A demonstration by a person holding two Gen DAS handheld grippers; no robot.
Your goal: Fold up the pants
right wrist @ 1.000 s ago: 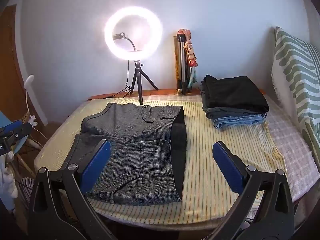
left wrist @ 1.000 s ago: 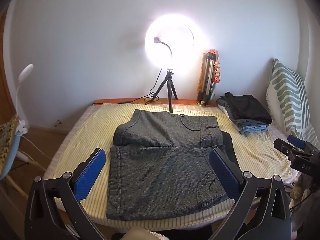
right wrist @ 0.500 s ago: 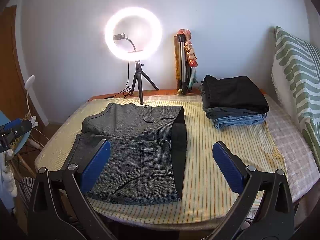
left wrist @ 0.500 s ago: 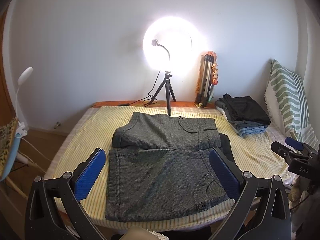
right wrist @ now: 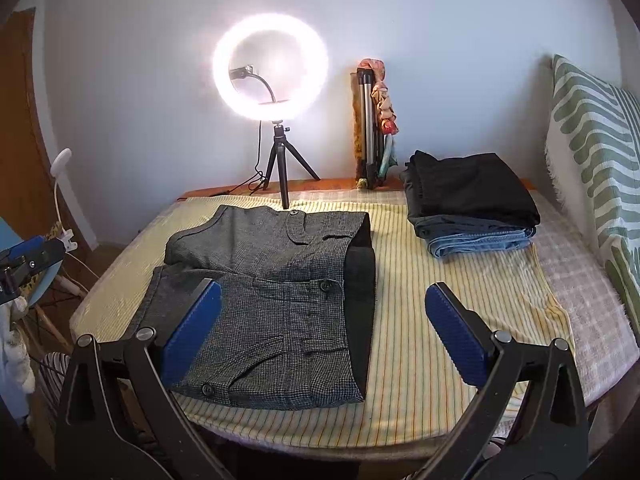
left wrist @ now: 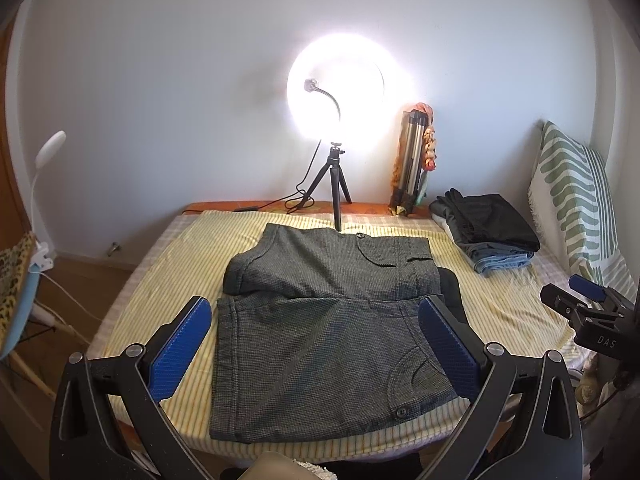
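Grey checked pants [left wrist: 324, 320] lie folded flat on the yellow striped bed cover [left wrist: 168, 264], waistband to the right; they also show in the right wrist view [right wrist: 276, 280]. My left gripper [left wrist: 316, 344] is open and empty, held above the bed's near edge, its blue pads either side of the pants. My right gripper [right wrist: 324, 332] is open and empty, above the near edge, over the pants' right side. The right gripper also shows at the right edge of the left wrist view [left wrist: 588, 304].
A lit ring light on a small tripod [left wrist: 338, 184] stands behind the pants. A folded tripod [left wrist: 412, 160] leans on the wall. A stack of folded dark pants and jeans [left wrist: 488, 232] lies at back right, beside a green striped pillow [left wrist: 576, 200]. A chair [left wrist: 16, 292] stands left.
Both grippers have drawn back a little from the bed and risen slightly. The pants have not moved.
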